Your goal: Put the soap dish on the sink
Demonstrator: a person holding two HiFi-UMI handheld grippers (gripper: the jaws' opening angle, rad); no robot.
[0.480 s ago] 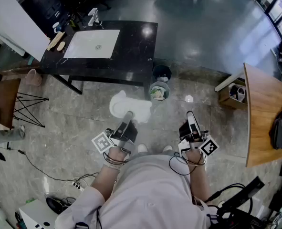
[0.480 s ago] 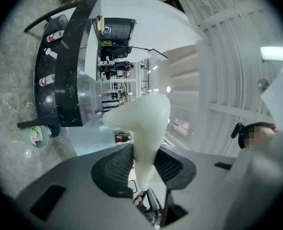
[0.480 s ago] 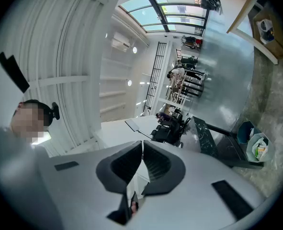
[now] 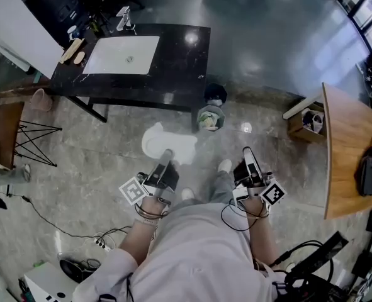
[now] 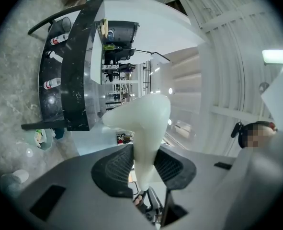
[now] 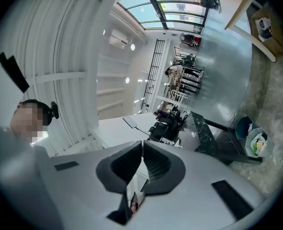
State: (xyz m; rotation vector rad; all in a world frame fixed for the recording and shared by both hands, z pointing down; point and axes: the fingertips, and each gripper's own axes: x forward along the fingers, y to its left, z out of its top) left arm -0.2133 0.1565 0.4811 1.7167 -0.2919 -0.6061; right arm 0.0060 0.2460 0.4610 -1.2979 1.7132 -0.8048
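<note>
In the head view my left gripper [image 4: 167, 152] is shut on the near edge of a white, wavy soap dish [image 4: 167, 143], carried above the stone floor. From the left gripper view the soap dish [image 5: 147, 124] rises edge-on between the two black pads, which press on it. The black counter [image 4: 180, 68] with its white sink basin [image 4: 121, 55] and faucet [image 4: 123, 19] stands some way ahead at upper left. My right gripper [image 4: 248, 151] is level beside the left one; its pads [image 6: 153, 164] meet with nothing between them.
Two bins, one dark [image 4: 214, 94] and one with rubbish [image 4: 209, 119], stand at the counter's right end. Wooden pieces [image 4: 73, 50] lie left of the basin. A wooden table [image 4: 343, 150] and a cardboard box [image 4: 308, 123] are at right, a folding stand [image 4: 38, 140] at left.
The person has taken a step: a shoe now shows ahead between the grippers. Both grippers and the soap dish have shifted slightly toward the counter.
</note>
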